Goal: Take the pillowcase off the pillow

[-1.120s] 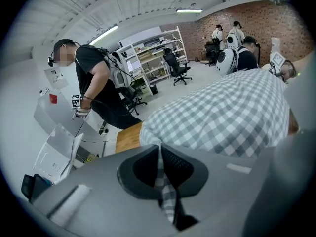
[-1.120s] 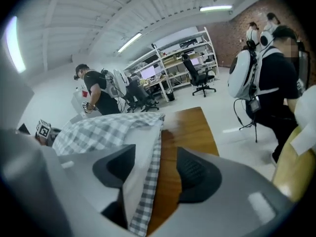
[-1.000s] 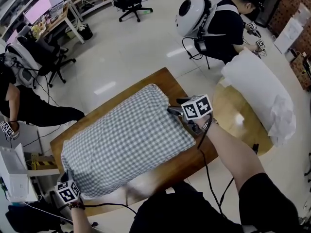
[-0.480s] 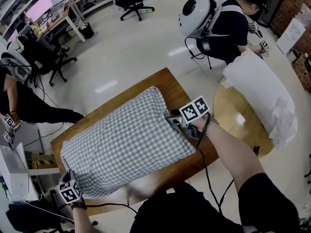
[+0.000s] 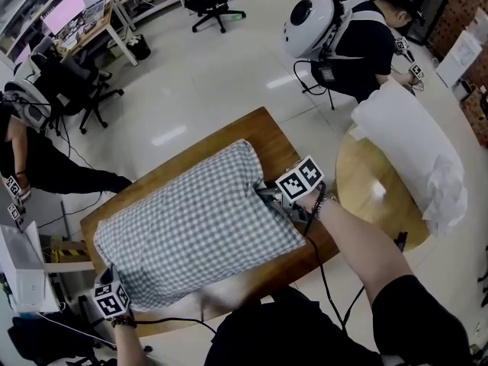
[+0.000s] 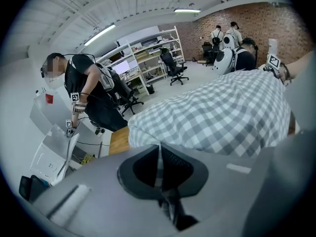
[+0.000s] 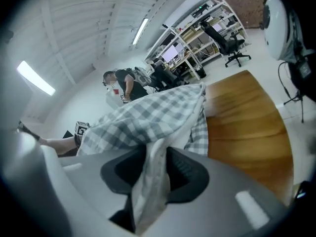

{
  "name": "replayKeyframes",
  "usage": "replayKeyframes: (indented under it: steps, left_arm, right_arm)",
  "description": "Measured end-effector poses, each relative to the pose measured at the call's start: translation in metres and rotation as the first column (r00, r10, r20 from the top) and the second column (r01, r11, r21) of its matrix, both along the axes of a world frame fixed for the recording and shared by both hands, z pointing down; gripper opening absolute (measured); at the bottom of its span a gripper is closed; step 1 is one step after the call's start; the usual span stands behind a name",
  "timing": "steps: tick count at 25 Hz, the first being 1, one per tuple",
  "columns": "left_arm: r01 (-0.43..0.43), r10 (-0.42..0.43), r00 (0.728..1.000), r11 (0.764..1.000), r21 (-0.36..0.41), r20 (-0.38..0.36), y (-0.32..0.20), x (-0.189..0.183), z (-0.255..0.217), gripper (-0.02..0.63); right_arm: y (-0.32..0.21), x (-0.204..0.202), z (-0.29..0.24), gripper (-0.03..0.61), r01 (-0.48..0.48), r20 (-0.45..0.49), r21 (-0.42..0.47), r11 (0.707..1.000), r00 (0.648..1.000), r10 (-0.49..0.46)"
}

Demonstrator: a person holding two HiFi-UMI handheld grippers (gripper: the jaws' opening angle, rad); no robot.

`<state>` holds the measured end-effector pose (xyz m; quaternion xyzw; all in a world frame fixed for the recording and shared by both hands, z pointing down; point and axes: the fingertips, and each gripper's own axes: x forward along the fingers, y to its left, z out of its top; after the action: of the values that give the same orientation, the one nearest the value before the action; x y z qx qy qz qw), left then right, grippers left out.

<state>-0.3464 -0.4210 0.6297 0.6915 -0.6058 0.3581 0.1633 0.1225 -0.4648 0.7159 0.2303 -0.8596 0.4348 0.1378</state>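
An open workroom with a pale glossy floor, shelving and desks along the far side and a brick wall in one corner. Office chairs stand by the desks. In the middle is a rectangular wooden bench, and just beyond its right edge a round wooden table carries a white pillow.

The grey-and-white checked pillowcase, plump and filled, lies lengthwise on the bench and covers most of it. Bare wood shows only at the far right corner and in strips along the far and near edges.

The left gripper sits at the bench's near left corner, at the pillowcase's left end. In the left gripper view its fingers are clenched tight on a thin fold of the checked cloth, which runs up from between them to the bulk of the case.

The right gripper is at the middle of the bench's right edge, at the pillowcase's other end, and its marker cube faces up. Its fingers have just been closing. In the right gripper view they grasp a thick bunch of checked cloth with white cloth alongside it, and the bunch fills the gap between them.

A person in dark clothes stands beyond the bench's left end. Another person, wearing a round white pack, bends over the far side of the round table.
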Motion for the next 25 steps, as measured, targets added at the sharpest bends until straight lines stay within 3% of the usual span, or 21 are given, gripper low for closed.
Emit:
replayKeyframes:
  steps: [3,9,25]
  left_arm:
    - [0.018,-0.018,1.000,1.000,0.001,0.007,0.003,-0.004,-0.003,0.006]
    - [0.053,-0.053,0.998,0.999,0.002,0.035,0.009,-0.017,-0.017,0.006]
    - [0.117,-0.117,0.993,0.992,0.044,-0.005,0.069,-0.090,-0.029,0.006]
  right_arm:
    - [0.001,0.004,-0.002,0.094,-0.017,-0.050,0.050,0.999,0.999,0.019]
    - [0.003,0.017,-0.019,0.084,-0.082,-0.110,0.141,0.987,0.989,0.098]
    - [0.059,0.022,-0.067,0.081,-0.199,-0.111,0.206,0.958,0.968,0.225]
